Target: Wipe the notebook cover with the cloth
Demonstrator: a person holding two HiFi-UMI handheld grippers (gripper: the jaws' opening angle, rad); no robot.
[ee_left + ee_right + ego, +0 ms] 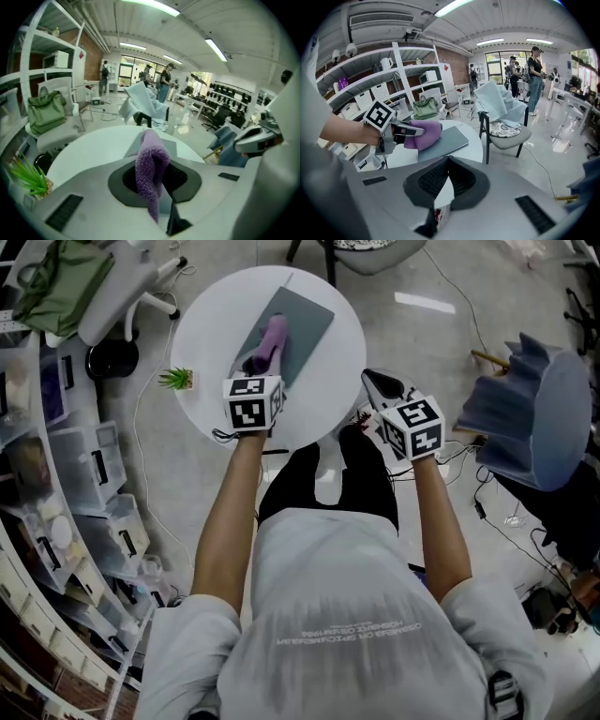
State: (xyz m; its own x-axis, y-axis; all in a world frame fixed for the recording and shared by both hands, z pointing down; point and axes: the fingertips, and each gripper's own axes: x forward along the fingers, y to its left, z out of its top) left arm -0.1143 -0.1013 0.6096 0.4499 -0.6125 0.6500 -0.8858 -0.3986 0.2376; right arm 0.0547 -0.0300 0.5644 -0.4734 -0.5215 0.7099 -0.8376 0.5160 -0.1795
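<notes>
Overhead, the left gripper [254,367] grasps a fluffy purple cloth [269,338] on a grey notebook [305,329], on a round white desk [206,343].
Only its own view shows the right gripper [448,161] clenched, empty, off the desk's edge.

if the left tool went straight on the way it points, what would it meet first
Likely the notebook: the left tool is shut on the cloth, which lies on its cover, with only table beyond.
</notes>
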